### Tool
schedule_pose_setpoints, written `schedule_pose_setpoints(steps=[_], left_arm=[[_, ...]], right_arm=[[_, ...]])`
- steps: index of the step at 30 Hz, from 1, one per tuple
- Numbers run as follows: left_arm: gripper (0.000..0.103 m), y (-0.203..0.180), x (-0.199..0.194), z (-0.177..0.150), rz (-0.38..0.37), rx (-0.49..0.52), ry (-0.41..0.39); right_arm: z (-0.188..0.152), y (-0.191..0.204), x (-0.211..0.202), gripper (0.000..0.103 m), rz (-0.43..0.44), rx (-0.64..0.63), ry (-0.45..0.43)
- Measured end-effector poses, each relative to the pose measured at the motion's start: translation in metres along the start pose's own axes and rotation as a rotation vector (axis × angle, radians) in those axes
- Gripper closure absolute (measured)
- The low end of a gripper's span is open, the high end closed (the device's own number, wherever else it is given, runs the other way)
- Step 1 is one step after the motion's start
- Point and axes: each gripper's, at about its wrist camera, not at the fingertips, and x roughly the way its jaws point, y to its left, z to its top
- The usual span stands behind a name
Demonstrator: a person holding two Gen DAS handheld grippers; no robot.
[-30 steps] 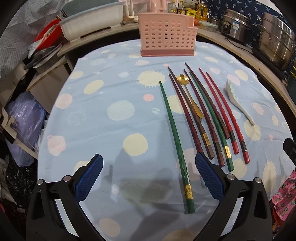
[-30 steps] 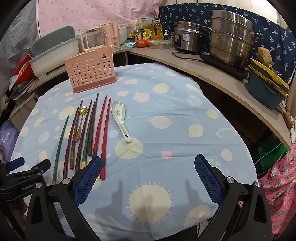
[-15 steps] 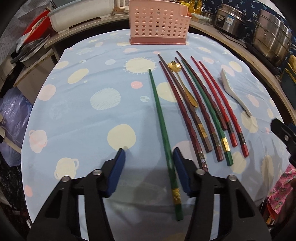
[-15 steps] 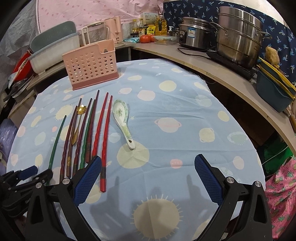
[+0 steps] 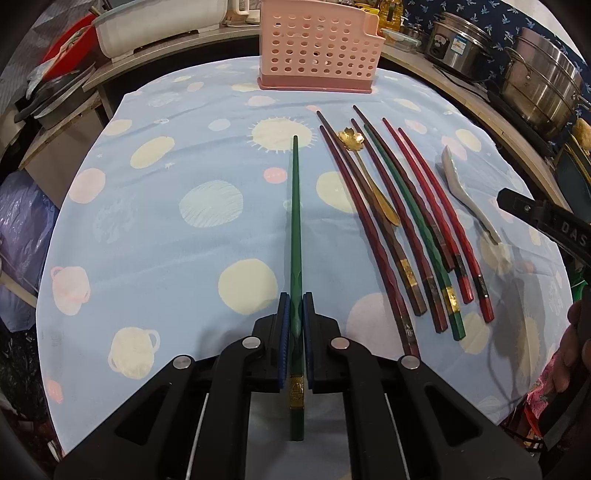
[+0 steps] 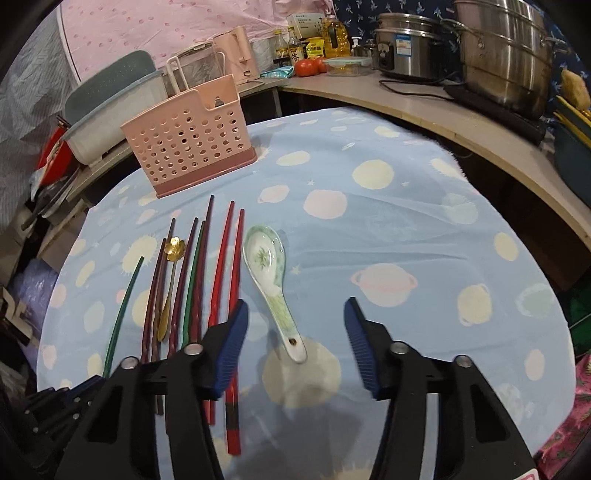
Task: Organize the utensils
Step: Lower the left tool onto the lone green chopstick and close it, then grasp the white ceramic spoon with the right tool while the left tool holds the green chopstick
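Observation:
My left gripper [image 5: 294, 308] is shut on a green chopstick [image 5: 295, 206] near its gold-banded handle end; the stick points toward the pink perforated utensil holder [image 5: 318, 48] at the far edge. To its right lie several red, maroon and green chopsticks [image 5: 406, 221], a gold flower spoon [image 5: 365, 173] and a white ceramic spoon [image 5: 465, 192]. My right gripper [image 6: 295, 314] is open, low over the ceramic spoon's handle [image 6: 284, 325], with the spoon between its fingers. The holder [image 6: 192, 136] also shows in the right wrist view.
The table wears a blue cloth with pastel dots [image 5: 166, 221]. A curved counter [image 6: 443, 118] behind holds steel pots [image 6: 509, 51], a rice cooker [image 6: 410, 44], a pink kettle [image 6: 236, 51] and bottles. A white bin [image 5: 159, 22] stands at the back left.
My left gripper has moved in and shut on the green chopstick. My right gripper has moved forward over the ceramic spoon and its fingers have narrowed.

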Motion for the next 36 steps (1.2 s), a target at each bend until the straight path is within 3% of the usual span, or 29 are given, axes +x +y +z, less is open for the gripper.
schedule_pose_setpoints(steps=[11, 17, 22, 36], left_arm=[[0.096, 0.000, 0.006, 0.008, 0.009, 0.001, -0.001], [0.096, 0.000, 0.007, 0.009, 0.007, 0.000, -0.002], [0.096, 0.000, 0.008, 0.010, 0.007, -0.003, -0.003], [0.096, -0.001, 0.008, 0.010, 0.007, -0.003, -0.009]], right_arm=[[0.007, 0.008, 0.038, 0.087, 0.060, -0.006, 0.068], [0.004, 0.008, 0.041, 0.090, 0.106, 0.009, 0.081], [0.010, 0.001, 0.033, 0.090, 0.096, 0.035, 0.052], [0.005, 0.012, 0.045, 0.090, 0.123, 0.028, 0.084]])
